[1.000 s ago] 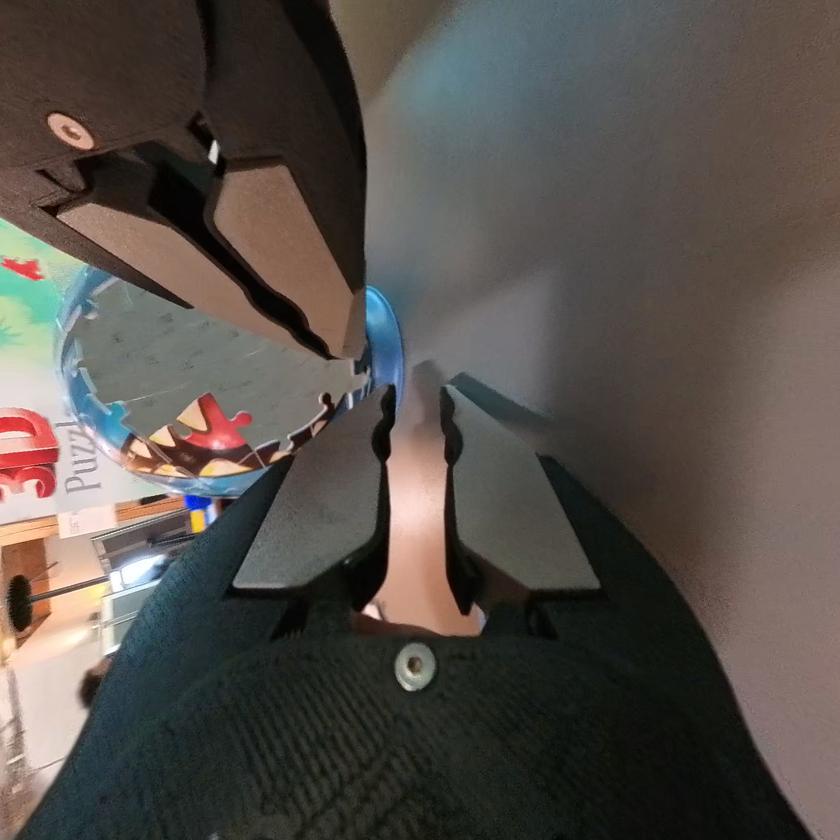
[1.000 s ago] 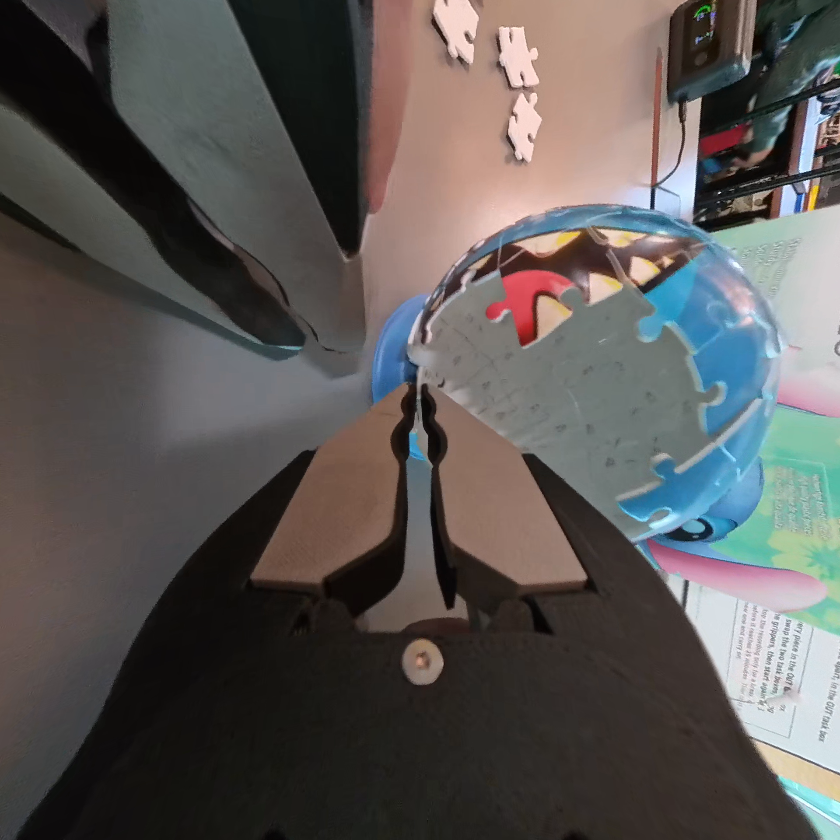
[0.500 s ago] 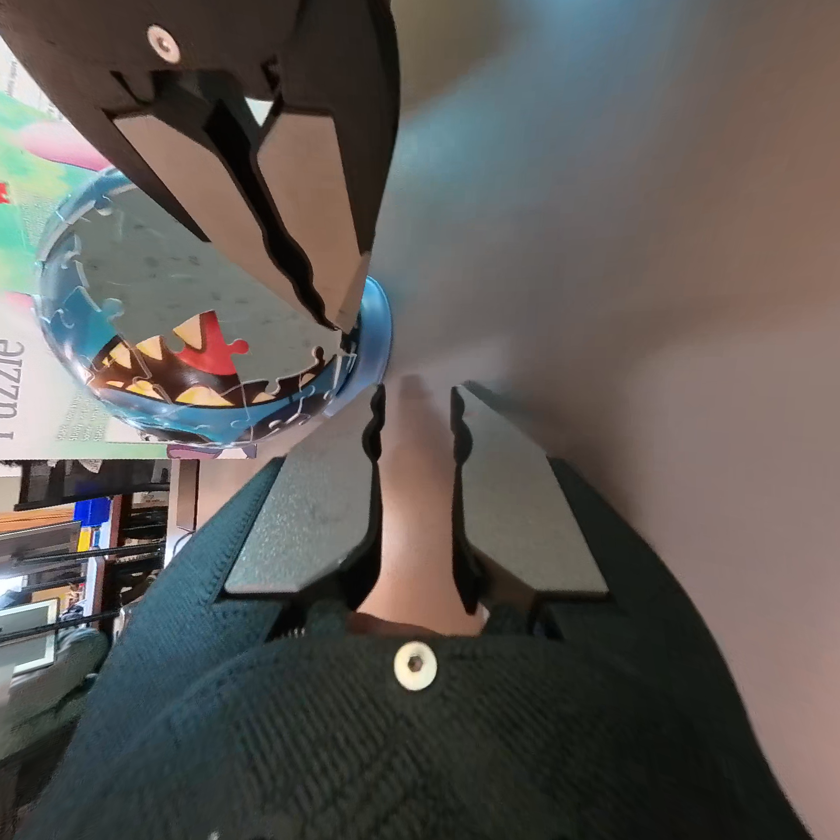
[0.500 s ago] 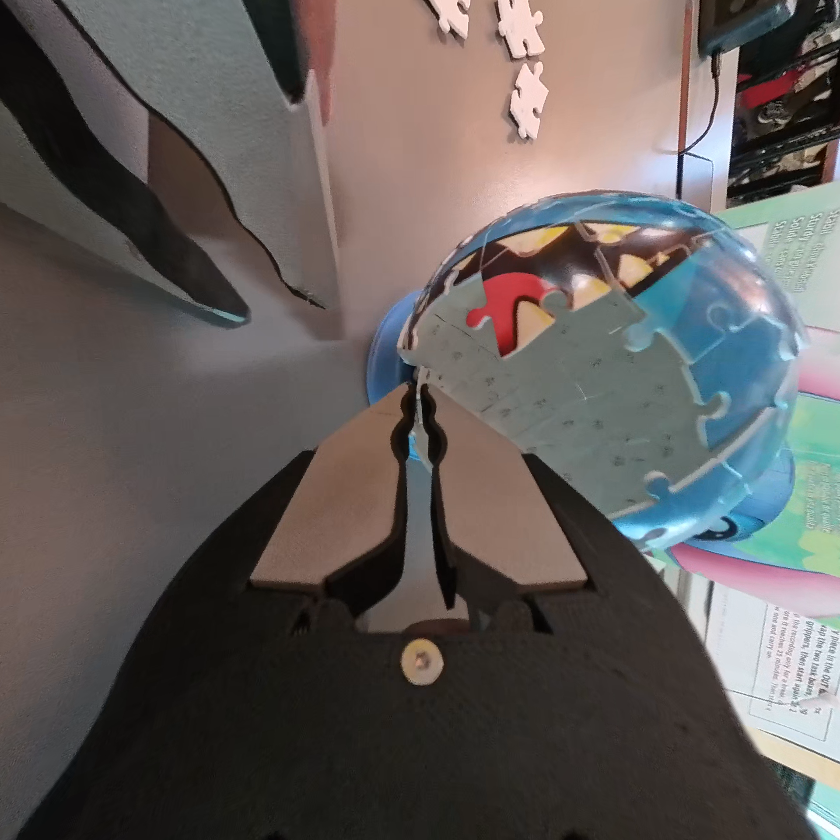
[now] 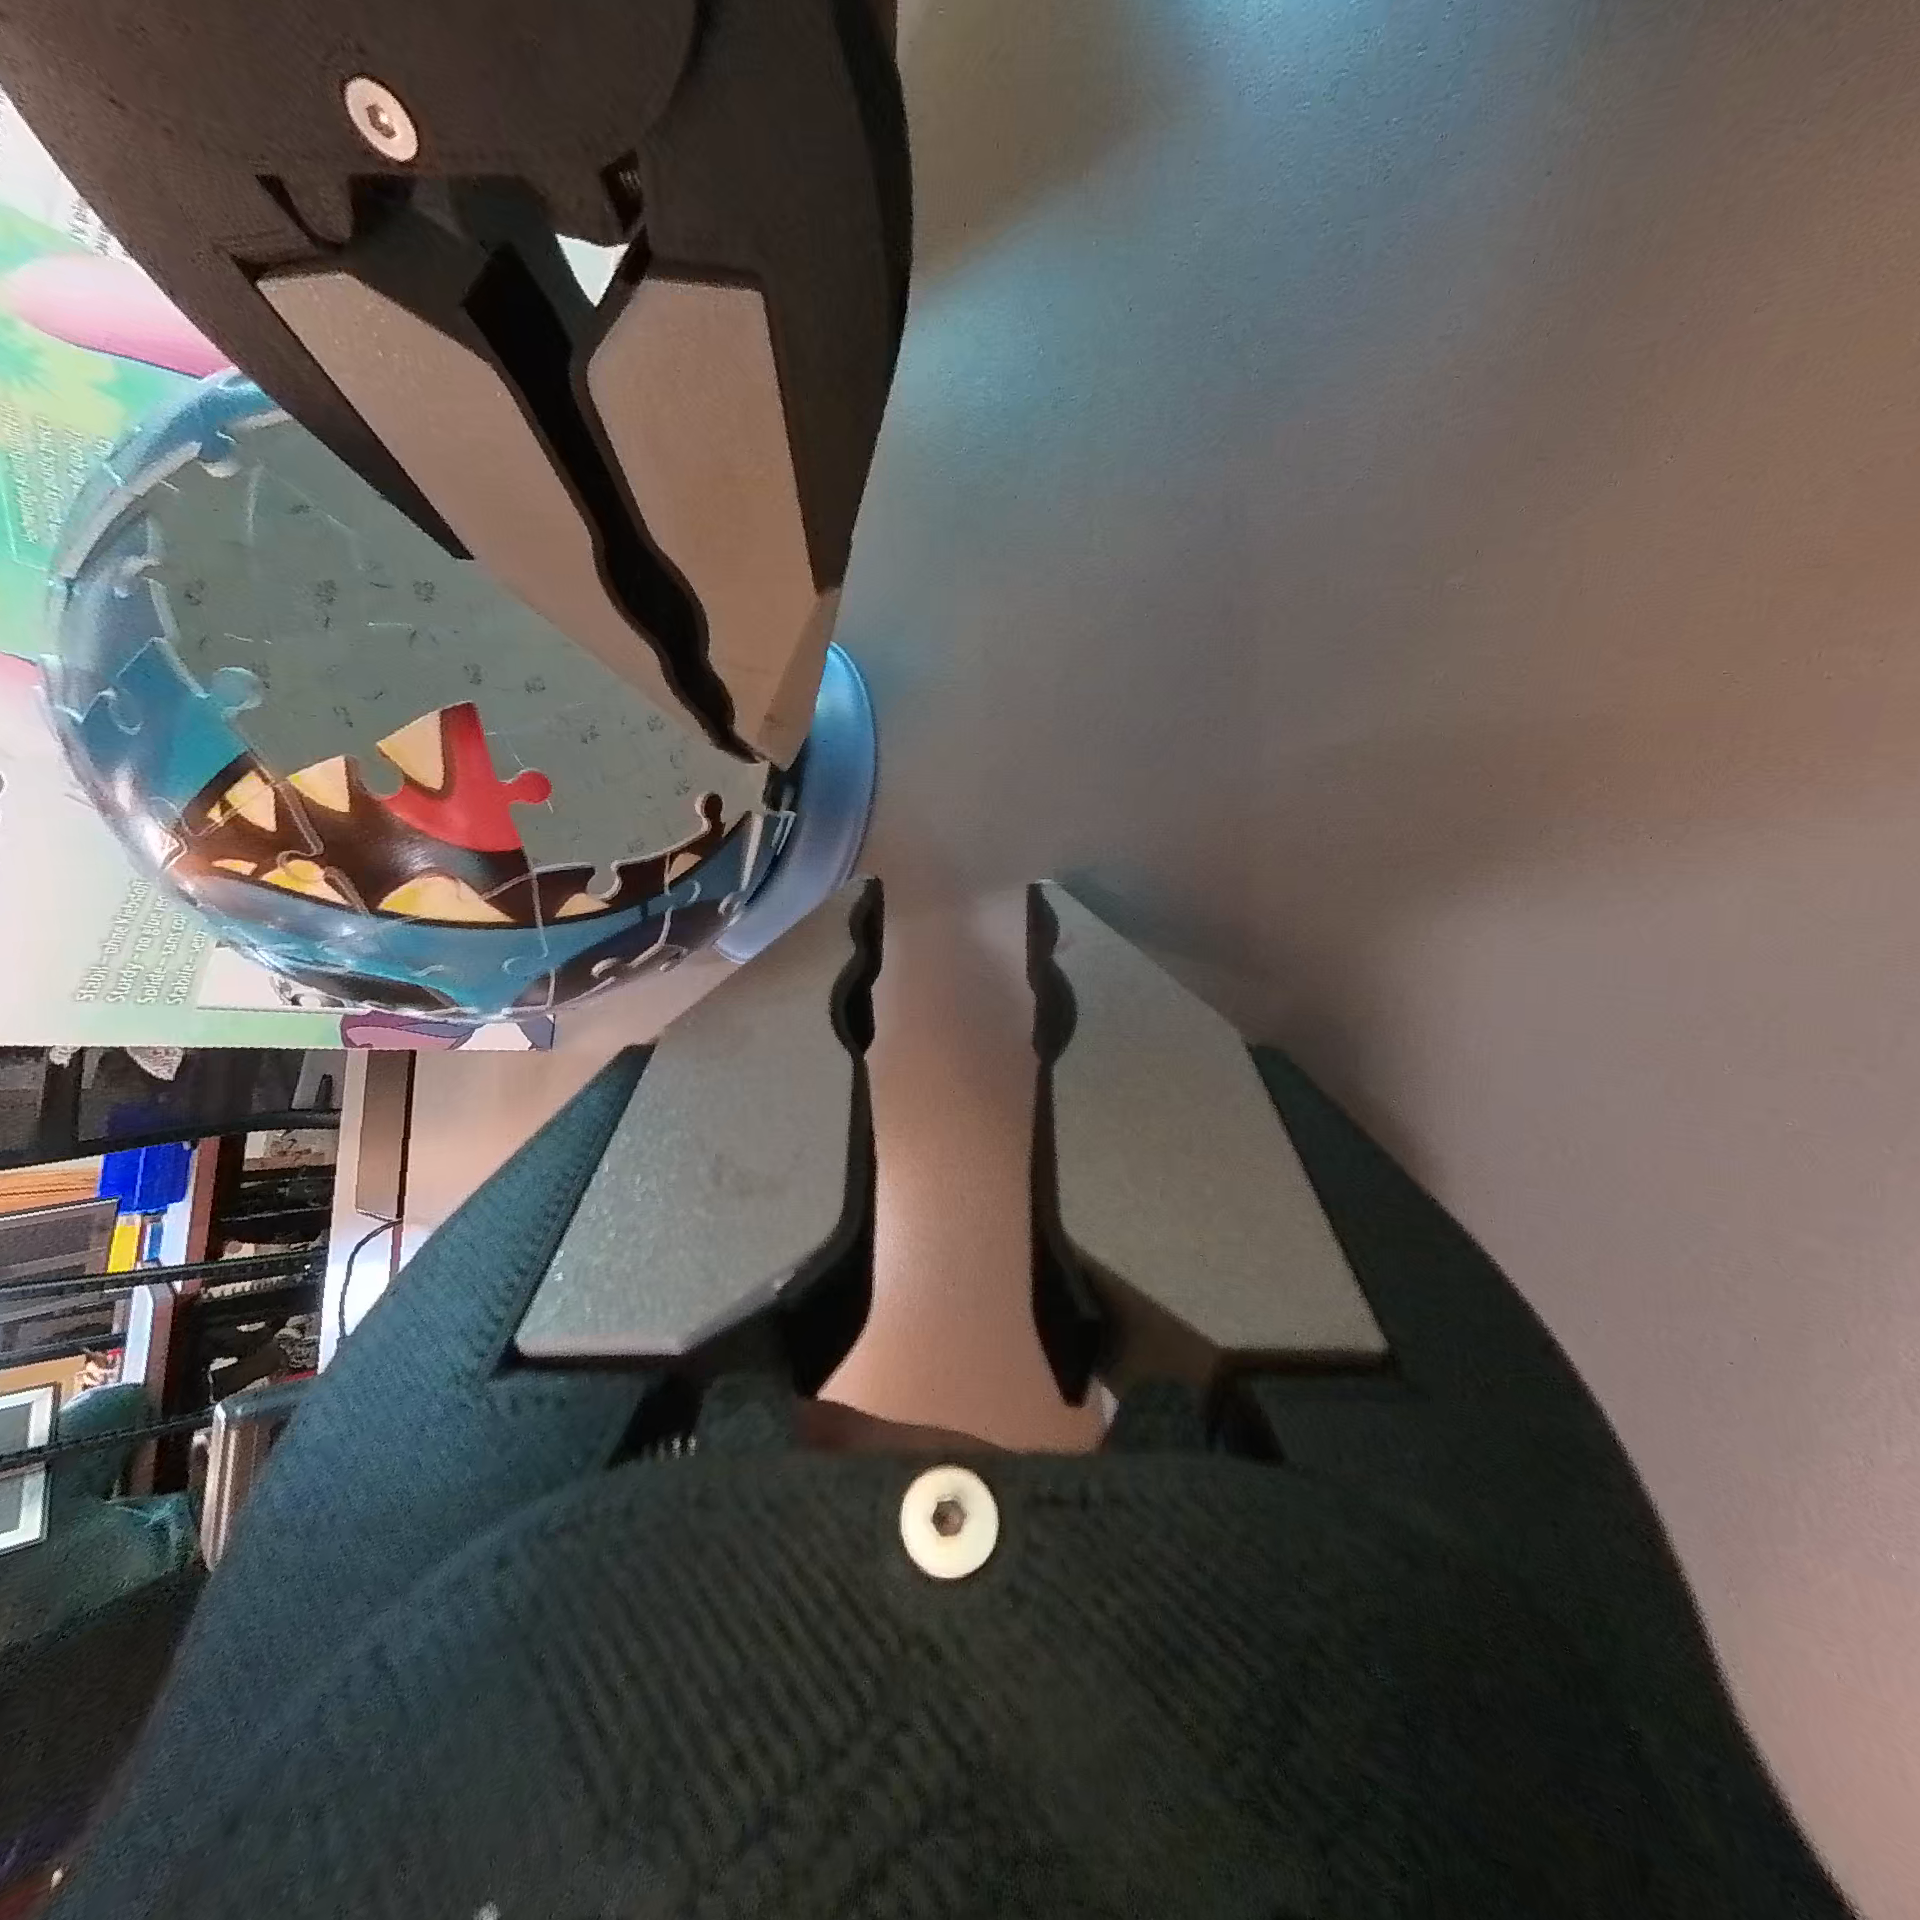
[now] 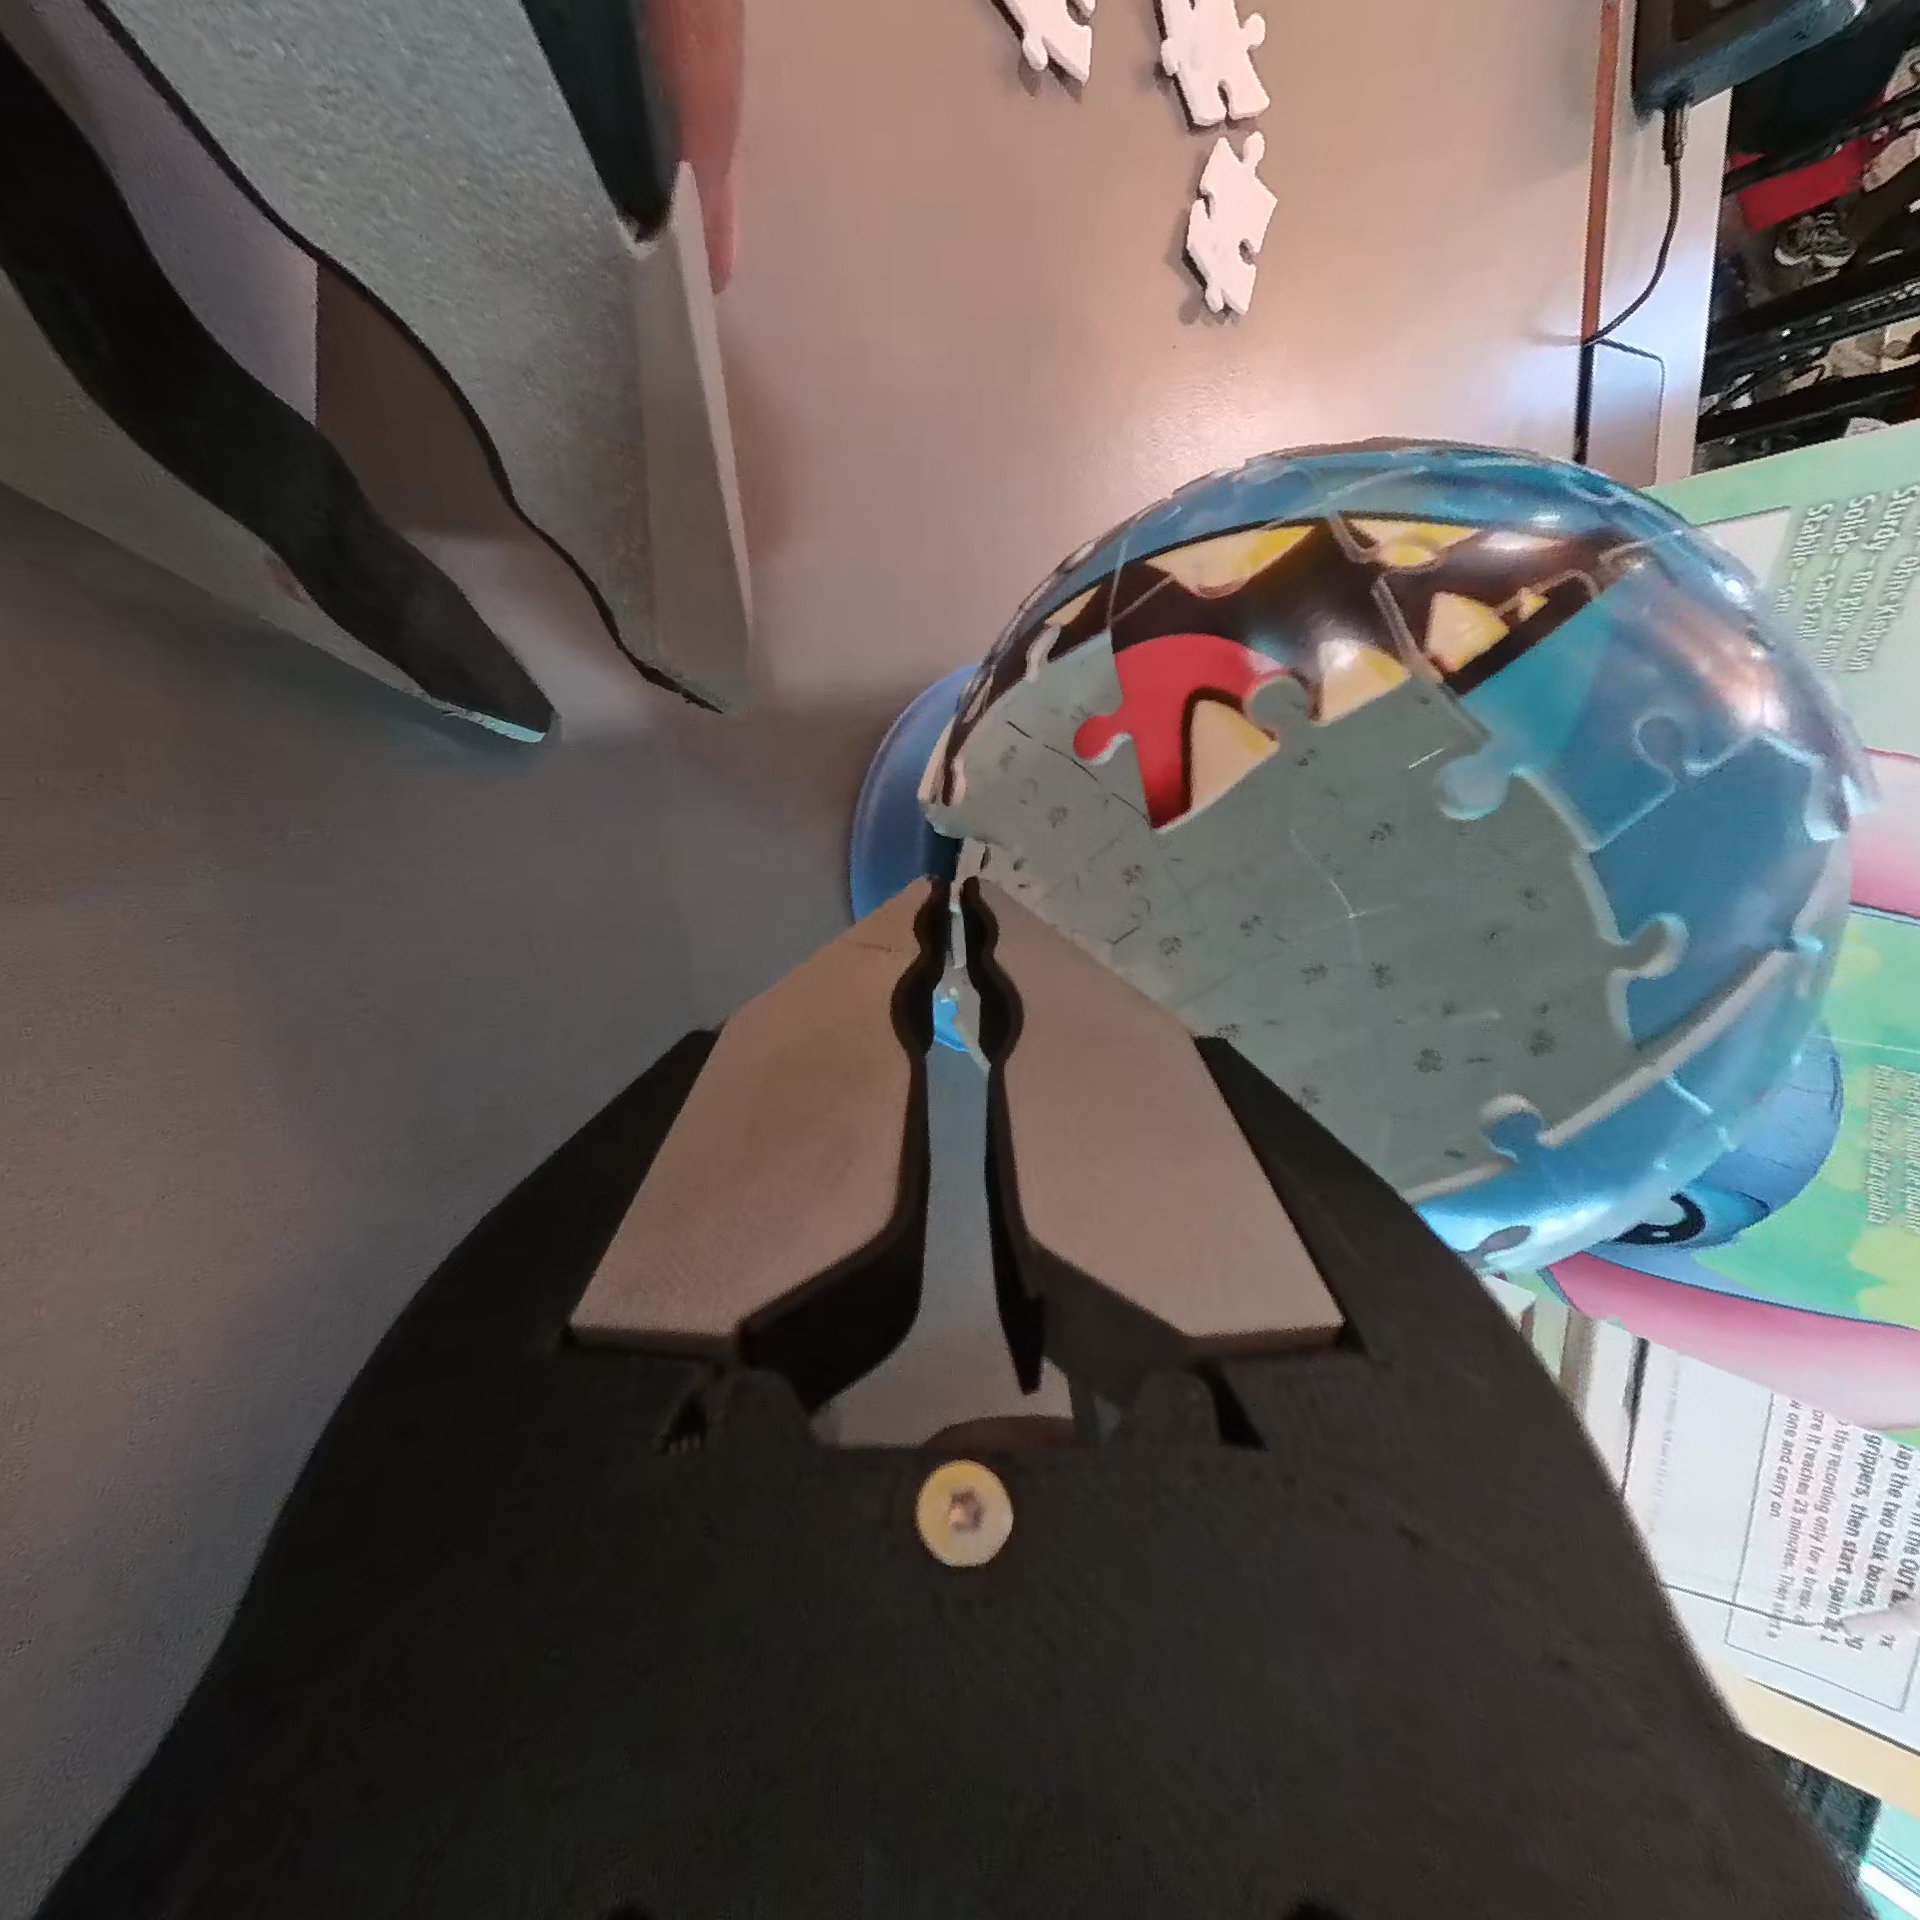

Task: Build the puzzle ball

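The right hand-held gripper (image 6: 956, 914) pinches the puzzle ball (image 6: 1403, 935) rim to steady it; the left hand-held gripper (image 5: 951, 914) waits spread, empty.

Both wrist views are rolled sideways: the desk (image 5: 1455, 520) stands like a wall, on the right in the left wrist view and on the left in the right wrist view.

Left wrist camera sits behind the left claw (image 5: 951, 894), close to the desk, facing along its fingers.

Right wrist camera sits behind the right claw (image 6: 954, 894), equally close.

Shared region: the puzzle ball (image 5: 343, 665) (image 6: 1403, 935), the printed box (image 5: 94, 343) (image 6: 1849, 499) behind it, and each view catches the opposite claw at its upper left. Loose white pieces (image 6: 1231, 223) appear only in the right wrist view.
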### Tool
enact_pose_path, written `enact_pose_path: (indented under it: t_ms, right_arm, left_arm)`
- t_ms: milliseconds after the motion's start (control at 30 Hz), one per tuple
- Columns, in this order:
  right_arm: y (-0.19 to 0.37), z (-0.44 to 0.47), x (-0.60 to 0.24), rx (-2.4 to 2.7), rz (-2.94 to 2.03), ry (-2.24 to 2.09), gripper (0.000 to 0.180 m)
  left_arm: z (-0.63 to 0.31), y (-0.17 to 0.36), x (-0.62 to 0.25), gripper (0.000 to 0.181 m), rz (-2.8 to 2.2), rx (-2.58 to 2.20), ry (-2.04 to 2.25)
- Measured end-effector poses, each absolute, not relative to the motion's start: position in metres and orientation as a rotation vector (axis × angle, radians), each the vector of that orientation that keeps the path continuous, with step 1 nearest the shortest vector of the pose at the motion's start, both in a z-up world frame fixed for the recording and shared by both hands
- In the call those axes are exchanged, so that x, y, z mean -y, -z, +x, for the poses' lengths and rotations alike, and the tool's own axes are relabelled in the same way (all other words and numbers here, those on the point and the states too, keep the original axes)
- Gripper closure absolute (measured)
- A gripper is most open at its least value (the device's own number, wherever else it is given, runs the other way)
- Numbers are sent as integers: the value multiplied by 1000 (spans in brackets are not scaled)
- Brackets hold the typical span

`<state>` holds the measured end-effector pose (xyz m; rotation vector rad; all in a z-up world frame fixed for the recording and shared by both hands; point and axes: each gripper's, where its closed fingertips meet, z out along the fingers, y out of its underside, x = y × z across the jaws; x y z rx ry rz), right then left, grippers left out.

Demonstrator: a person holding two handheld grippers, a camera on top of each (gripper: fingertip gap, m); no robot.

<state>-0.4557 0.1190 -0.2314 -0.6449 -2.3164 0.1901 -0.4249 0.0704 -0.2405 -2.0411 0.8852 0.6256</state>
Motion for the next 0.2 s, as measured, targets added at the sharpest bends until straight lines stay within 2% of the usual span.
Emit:
enact_pose_path:
  t_ms: [200]
  right_arm:
    - [233,-457,-118,2322,-647,-194,180]
  left_arm:
    - [-425,241,-70,156,-2045,-879,-617]
